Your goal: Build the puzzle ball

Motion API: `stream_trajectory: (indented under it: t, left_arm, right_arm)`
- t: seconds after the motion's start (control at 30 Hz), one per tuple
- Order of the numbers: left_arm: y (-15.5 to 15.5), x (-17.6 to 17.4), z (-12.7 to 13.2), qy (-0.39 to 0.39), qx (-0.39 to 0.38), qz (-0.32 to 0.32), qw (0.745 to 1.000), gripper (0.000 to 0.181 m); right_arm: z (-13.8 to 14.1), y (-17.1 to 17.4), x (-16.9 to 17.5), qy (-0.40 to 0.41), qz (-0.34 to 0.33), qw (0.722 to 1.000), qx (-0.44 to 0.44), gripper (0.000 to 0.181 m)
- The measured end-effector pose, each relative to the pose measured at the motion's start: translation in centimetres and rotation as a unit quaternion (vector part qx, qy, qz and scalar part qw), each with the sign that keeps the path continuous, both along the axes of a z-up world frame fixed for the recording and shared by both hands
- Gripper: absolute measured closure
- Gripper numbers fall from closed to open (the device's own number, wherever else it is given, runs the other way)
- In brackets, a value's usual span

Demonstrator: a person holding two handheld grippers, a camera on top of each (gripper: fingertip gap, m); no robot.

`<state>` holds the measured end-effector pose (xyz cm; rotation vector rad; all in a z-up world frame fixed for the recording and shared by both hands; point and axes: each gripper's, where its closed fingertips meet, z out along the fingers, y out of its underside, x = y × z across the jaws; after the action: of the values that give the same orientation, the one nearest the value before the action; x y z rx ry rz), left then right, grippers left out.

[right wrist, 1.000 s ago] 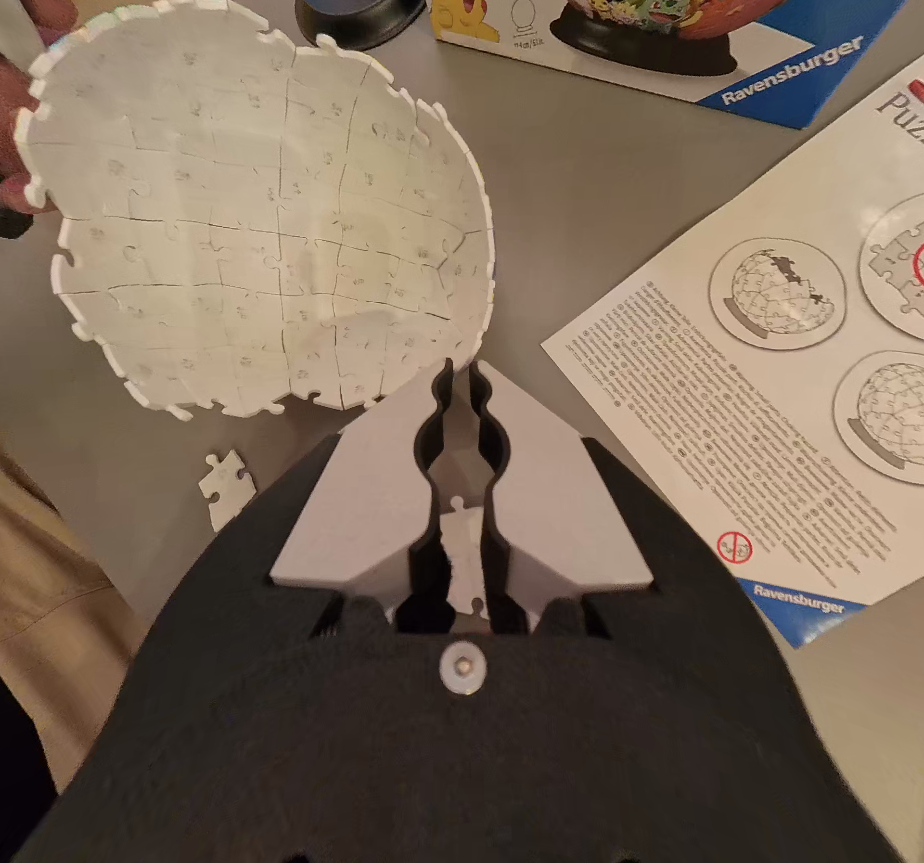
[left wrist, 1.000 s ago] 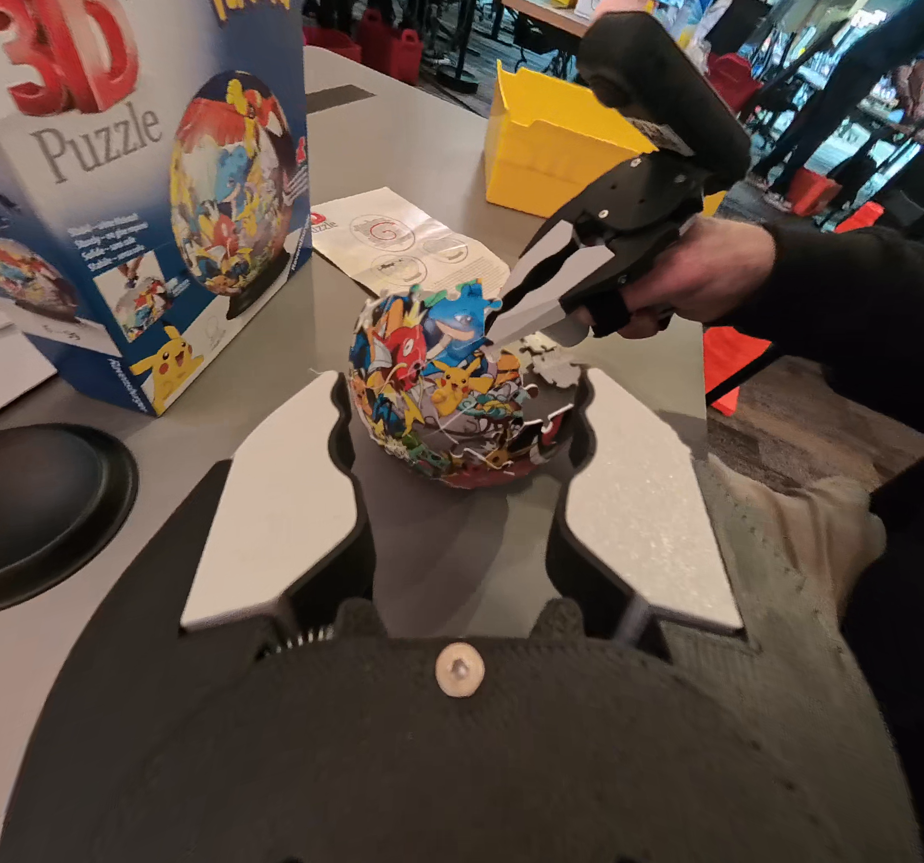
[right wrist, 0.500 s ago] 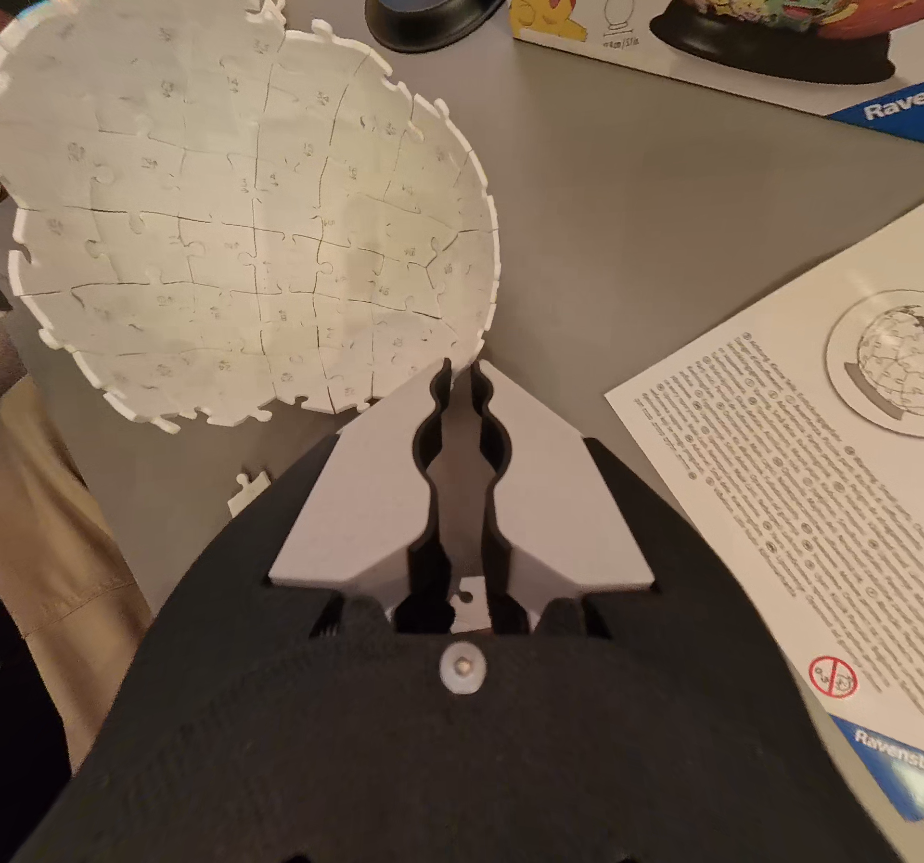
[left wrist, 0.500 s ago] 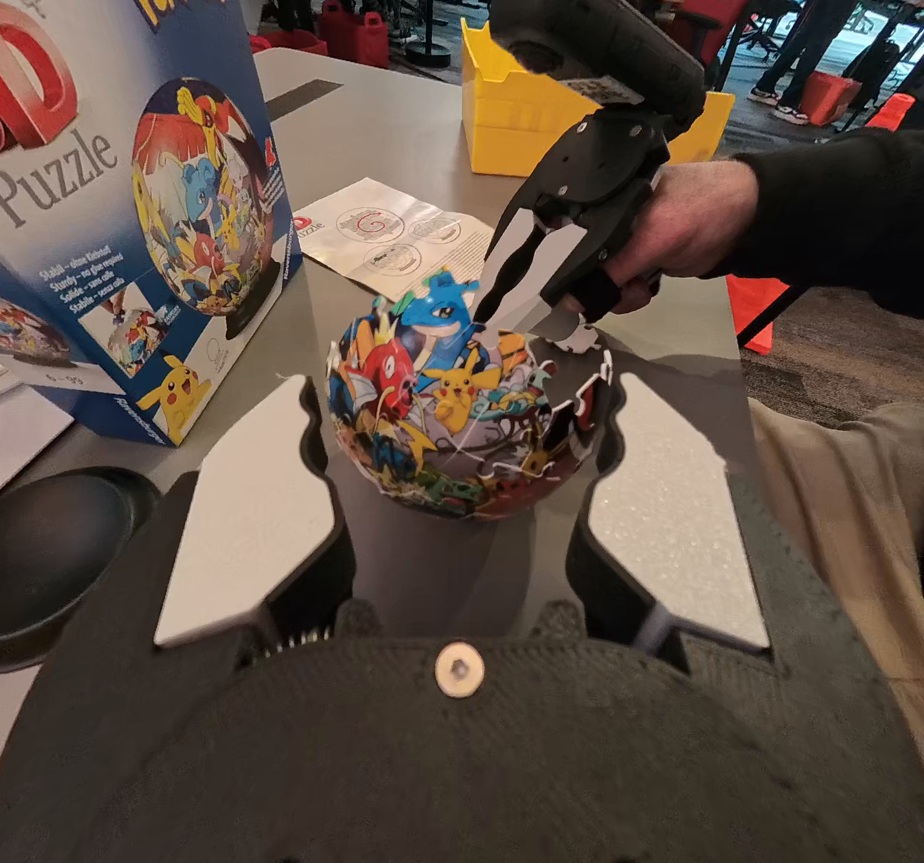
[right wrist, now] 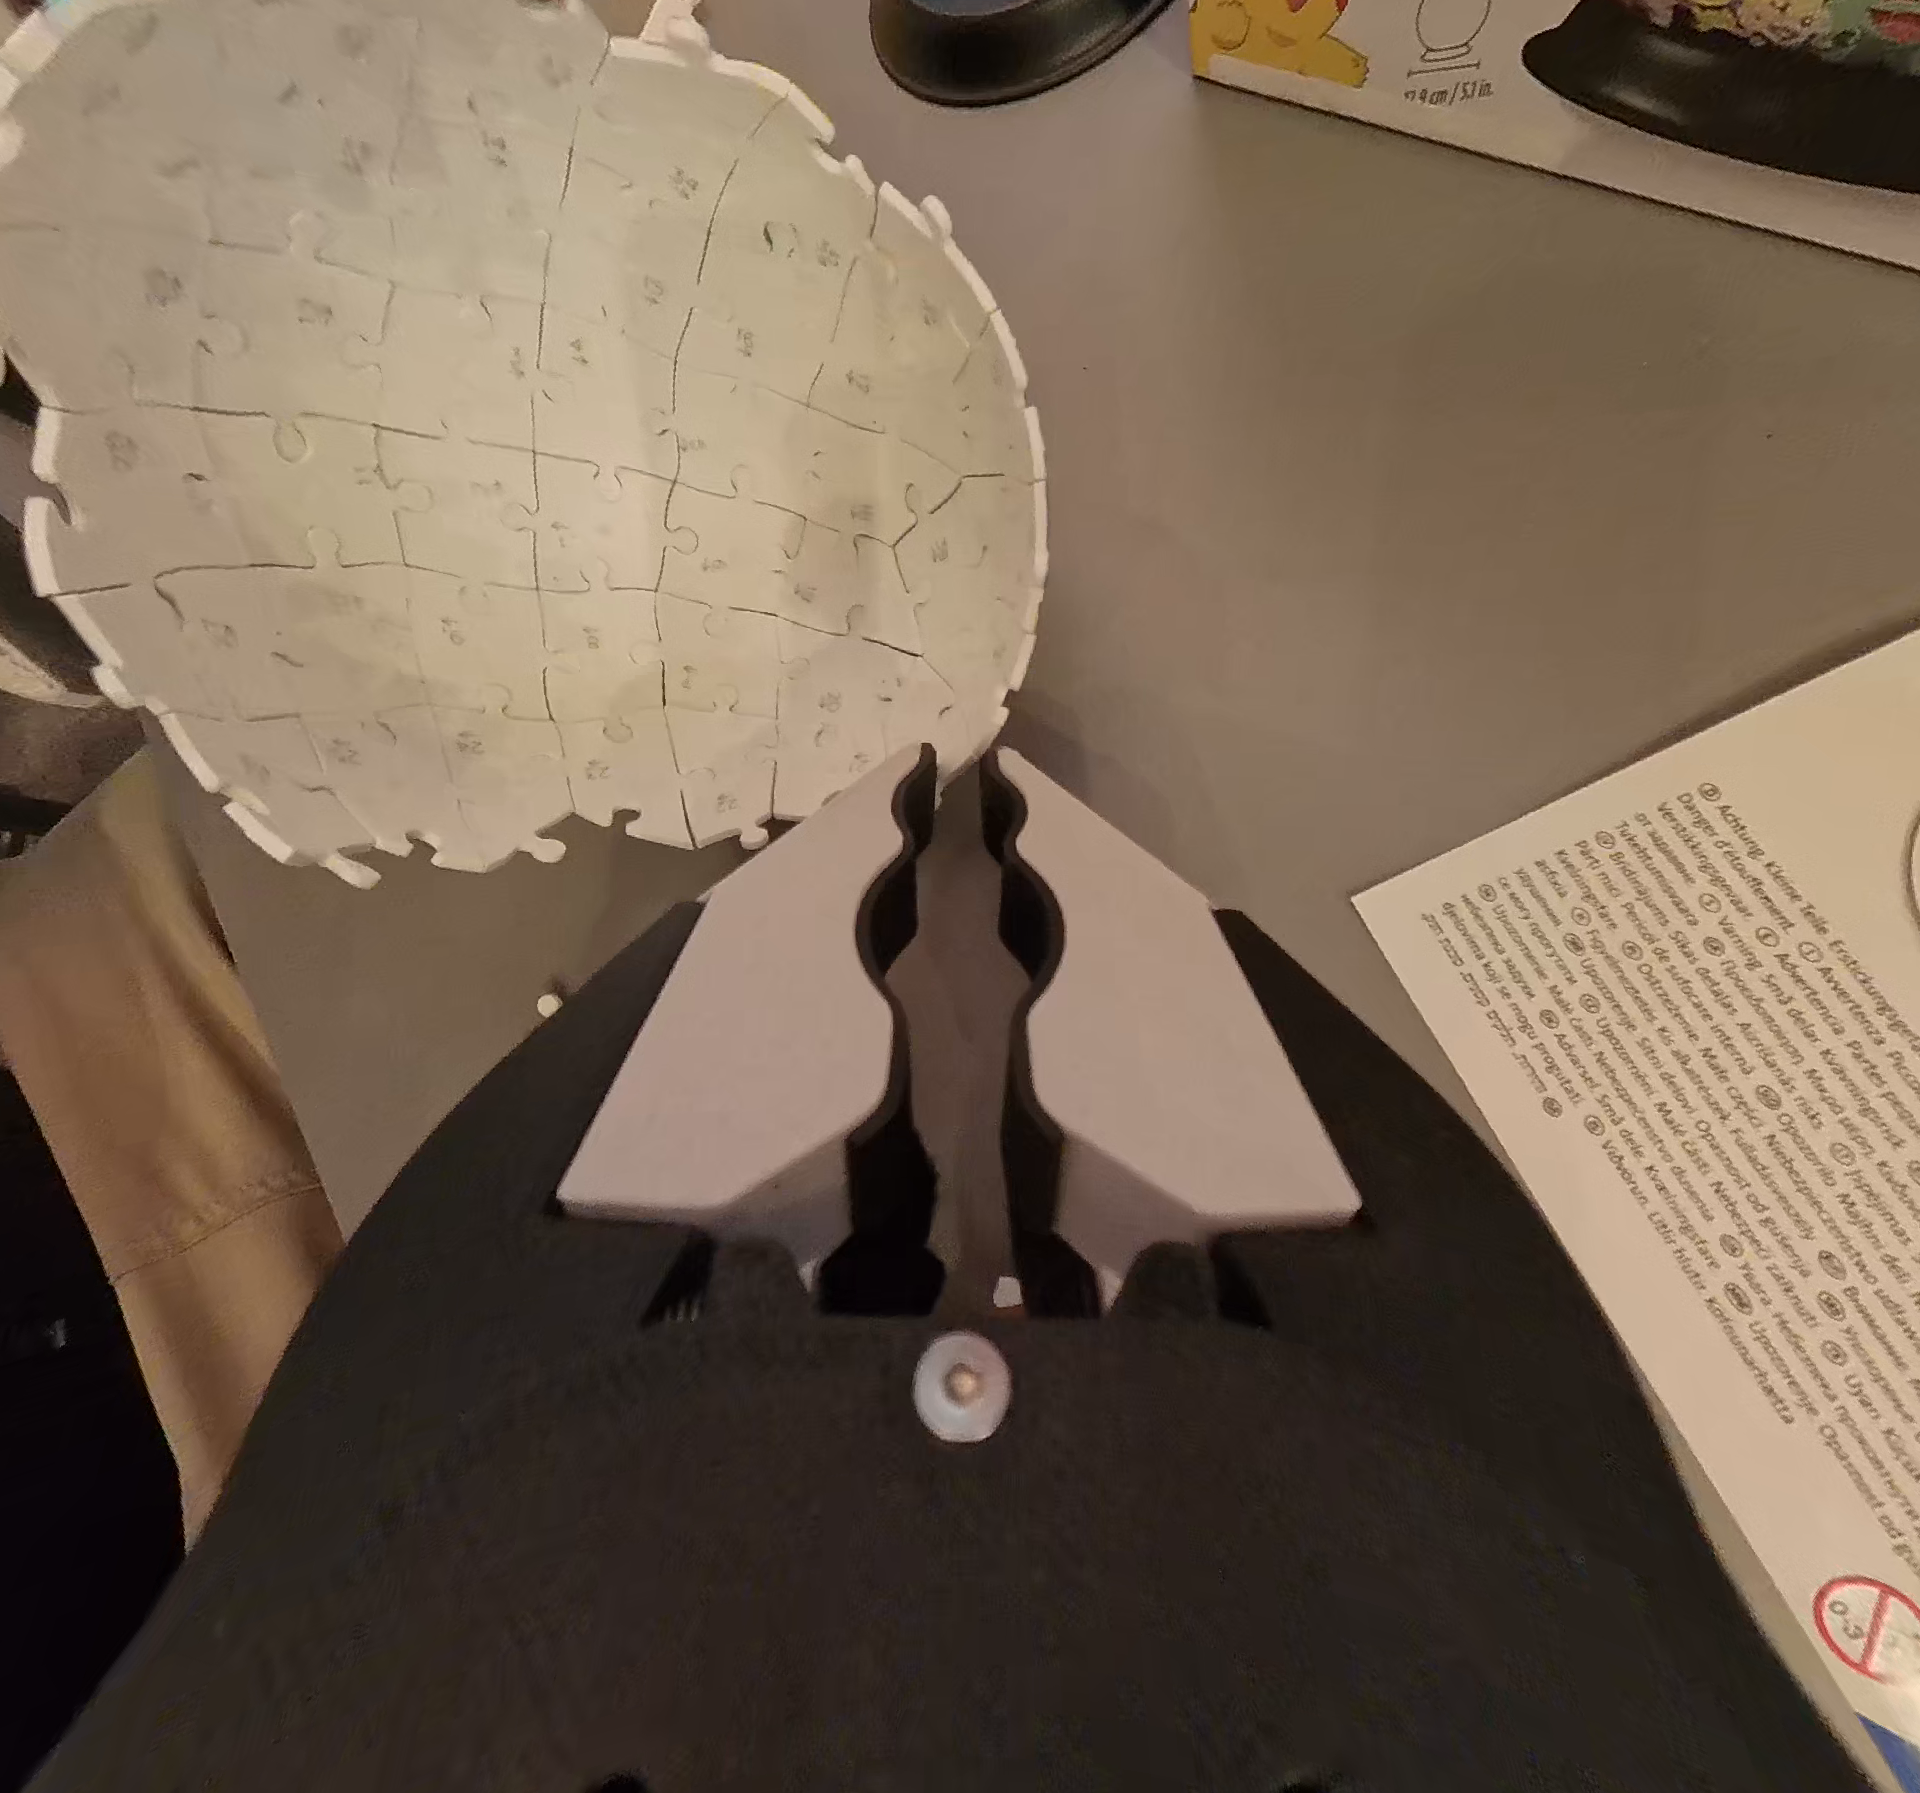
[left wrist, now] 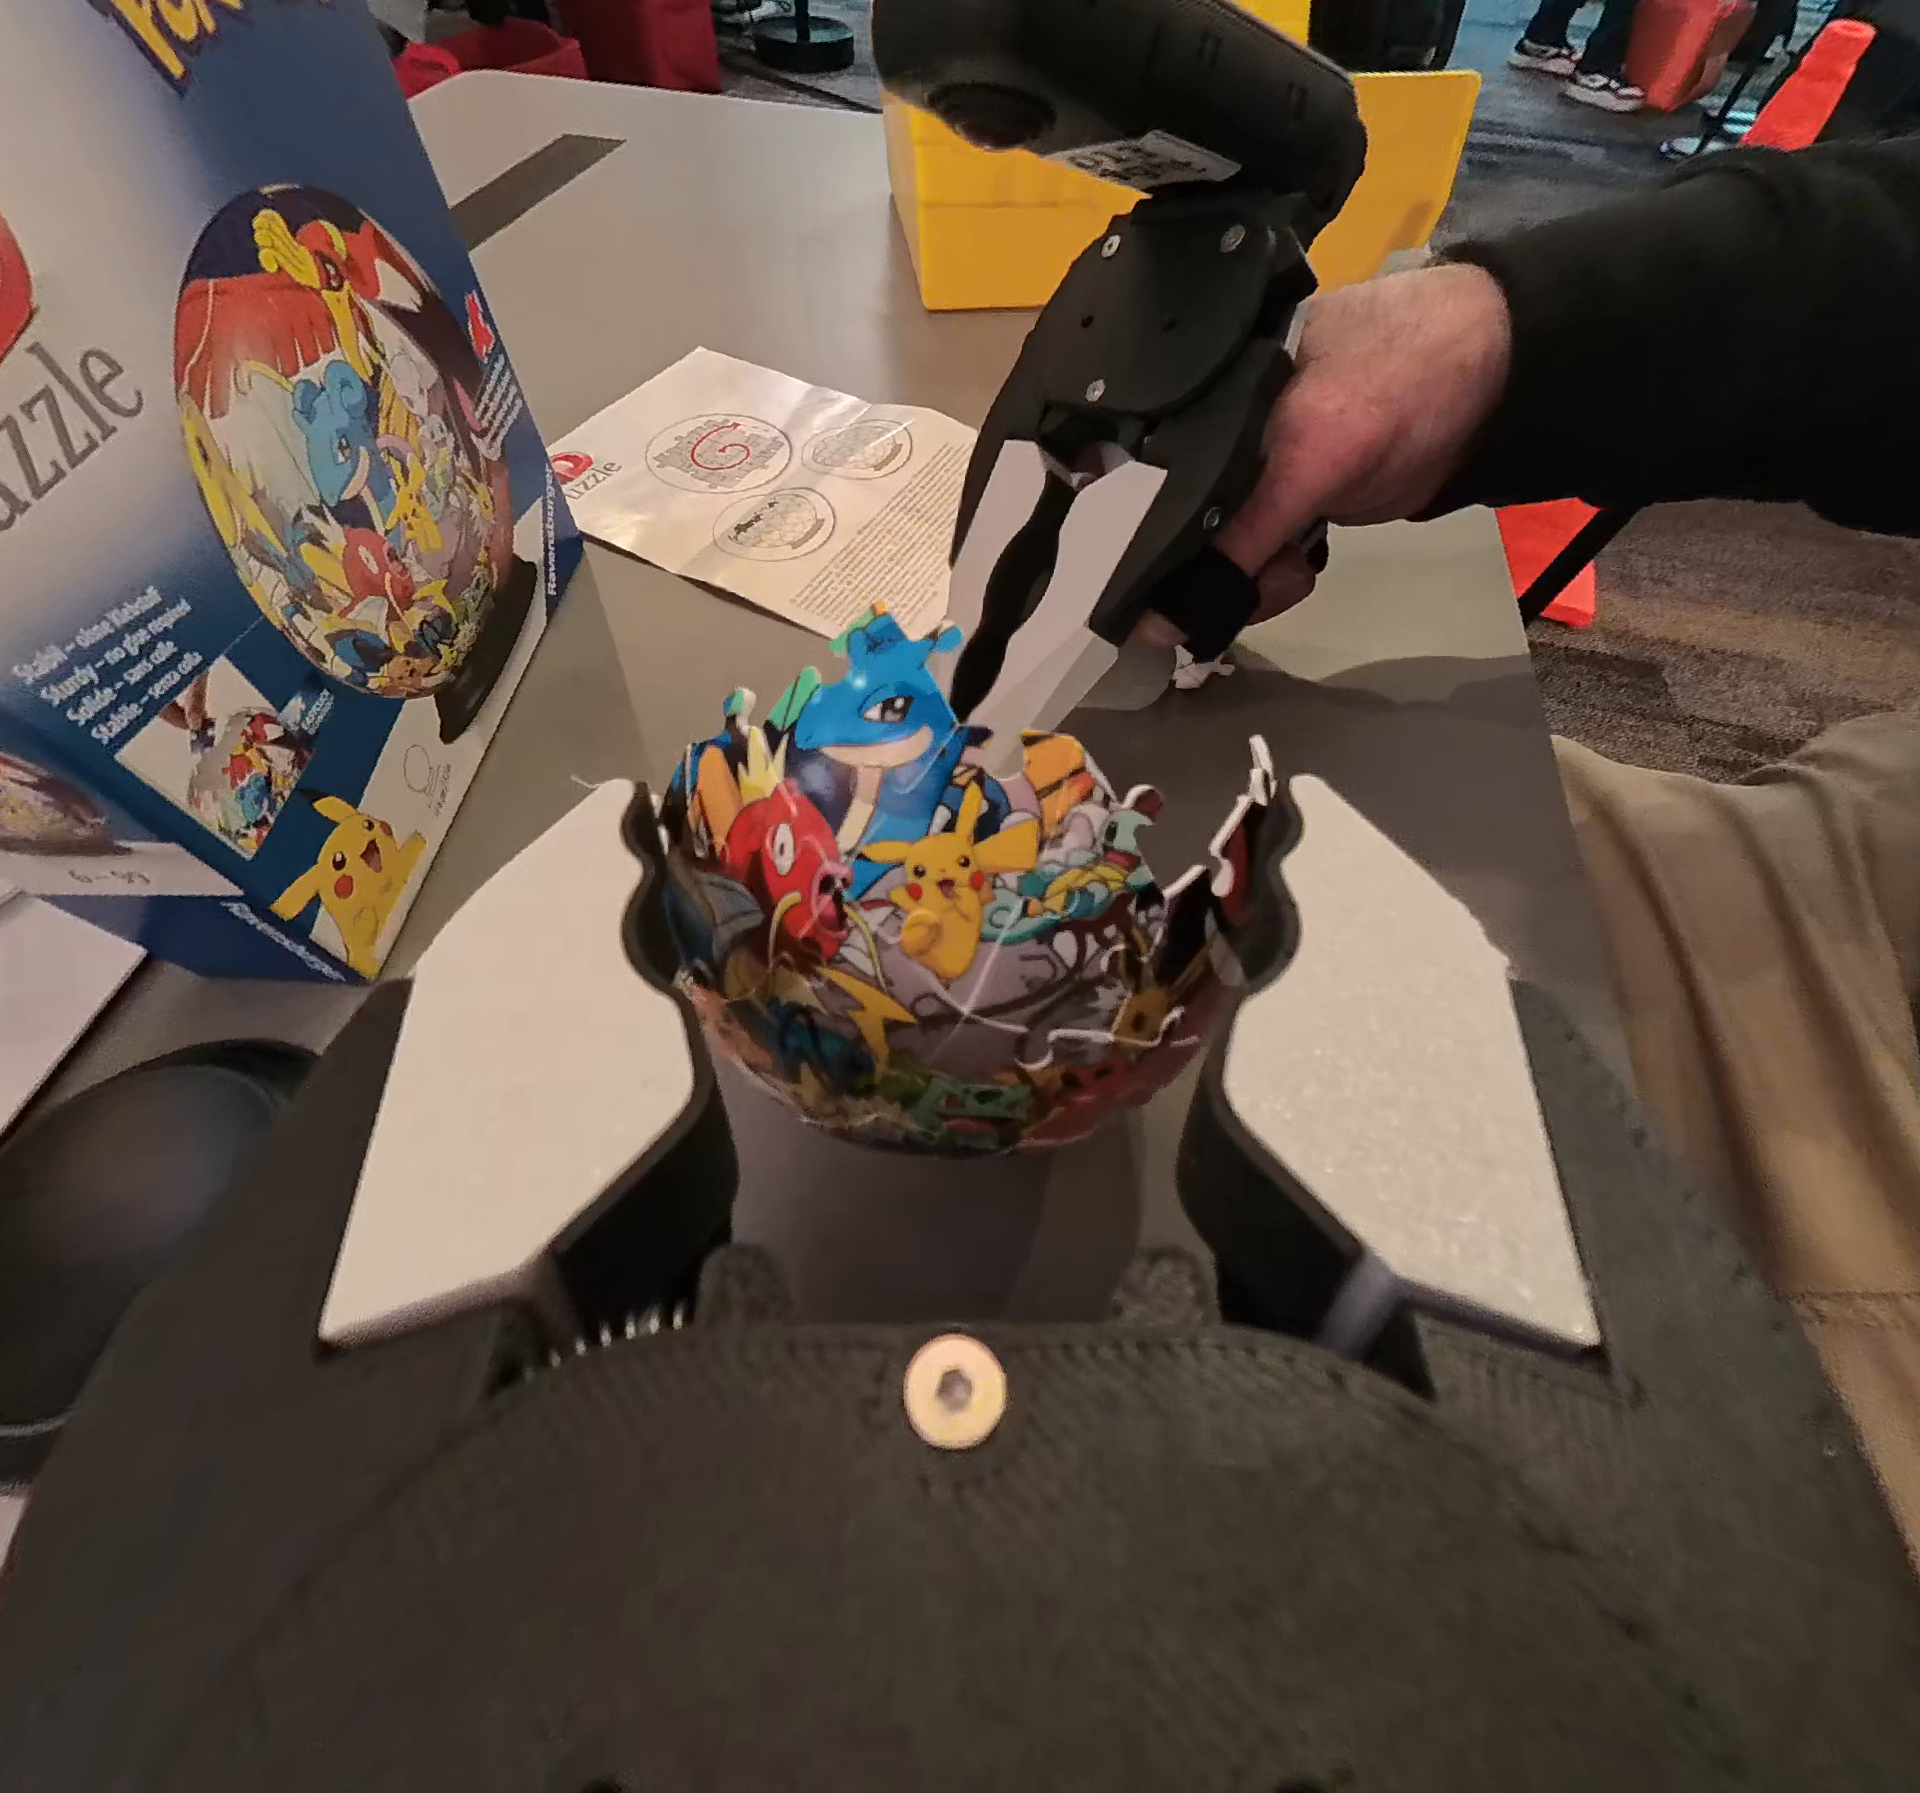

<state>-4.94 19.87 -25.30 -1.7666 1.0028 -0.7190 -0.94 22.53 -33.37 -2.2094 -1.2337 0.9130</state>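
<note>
A half-built puzzle ball [left wrist: 935, 912], a bowl of joined pieces with colourful cartoon creatures outside, sits between my left gripper's [left wrist: 961, 808] fingers. Both pads touch its sides and it hangs a little above the grey table [left wrist: 748, 216]. In the right wrist view its white inside [right wrist: 520, 444] faces the camera. My right gripper [right wrist: 958, 767] is shut to a narrow slit and holds nothing. Its tips [left wrist: 987, 694] hover at the ball's far rim. A loose white piece [left wrist: 1200, 673] lies on the table under the right hand.
The blue puzzle box [left wrist: 260, 393] stands at the left, with the black ball stand [left wrist: 104, 1203] in front of it. The instruction sheet [left wrist: 769, 486] lies behind the ball. A yellow bin [left wrist: 987, 226] stands at the back. The table's edge runs close on the right.
My left gripper's fingers have closed in onto the ball's sides and the ball has come nearer and risen. The right gripper has swung upright over the far rim, still shut.
</note>
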Motion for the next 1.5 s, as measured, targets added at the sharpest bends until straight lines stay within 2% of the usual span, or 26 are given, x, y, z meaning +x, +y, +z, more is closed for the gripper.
stream_trajectory:
  t: [0.57,1.03,1.5]
  left_arm:
    - [0.3,1.8,0.3,0.081,0.024,-0.076,0.994,0.076]
    - [0.2,3.6,0.2,0.165,0.037,-0.146,0.975,0.083]
    - [0.7,4.3,0.1,0.188,0.049,-0.157,0.968,0.083]
  right_arm:
    - [-1.0,-0.4,0.0,0.001,0.020,0.999,-0.034,0.168]
    - [-1.1,-0.3,0.4,0.000,0.026,0.999,-0.042,0.166]
    - [-0.9,0.3,2.0,-0.019,0.020,0.999,-0.028,0.156]
